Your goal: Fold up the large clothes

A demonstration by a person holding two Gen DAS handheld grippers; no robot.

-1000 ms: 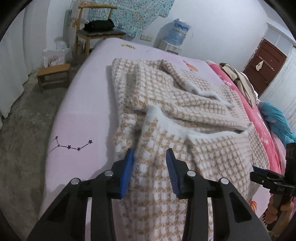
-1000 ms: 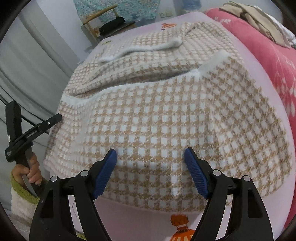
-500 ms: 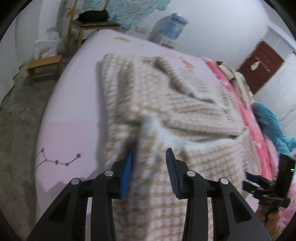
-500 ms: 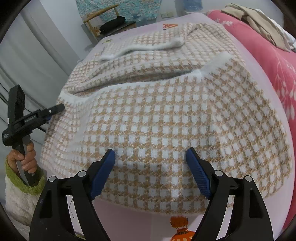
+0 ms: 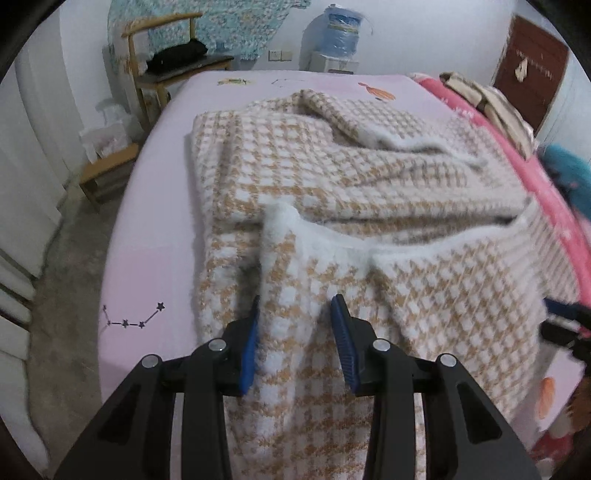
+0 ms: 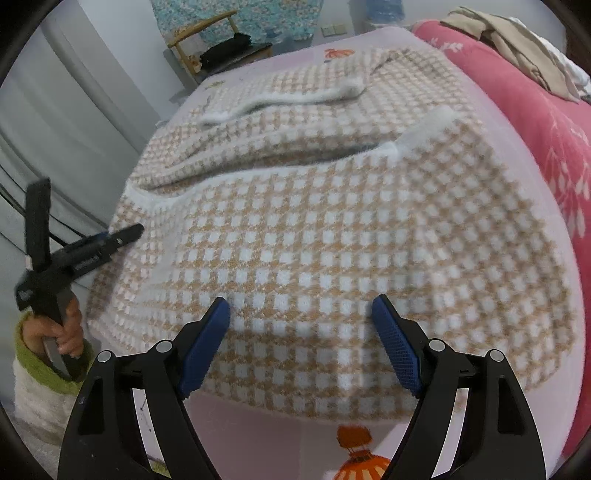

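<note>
A tan-and-white houndstooth sweater (image 5: 369, 177) (image 6: 314, 221) with fluffy white trim lies spread on the pink bed (image 5: 155, 236), one part folded back over itself. At the sweater's left edge my left gripper (image 5: 295, 325) (image 6: 122, 236) has narrow jaws, with a raised ridge of the knit pinched between its blue pads. Over the near hem my right gripper (image 6: 301, 332) stands wide open with nothing between its fingers. It also shows at the right edge of the left wrist view (image 5: 561, 325).
A pink-red quilt (image 6: 535, 110) with piled clothes (image 6: 517, 37) covers the bed's right side. A wooden chair (image 5: 166, 66), a low stool (image 5: 107, 173) and a water dispenser (image 5: 341, 33) stand beyond the bed. A hand (image 6: 66, 328) in a green cuff holds the left gripper.
The left gripper has shifted sideways along the sweater's left edge and rolled, so its view has swung. The right gripper has kept still.
</note>
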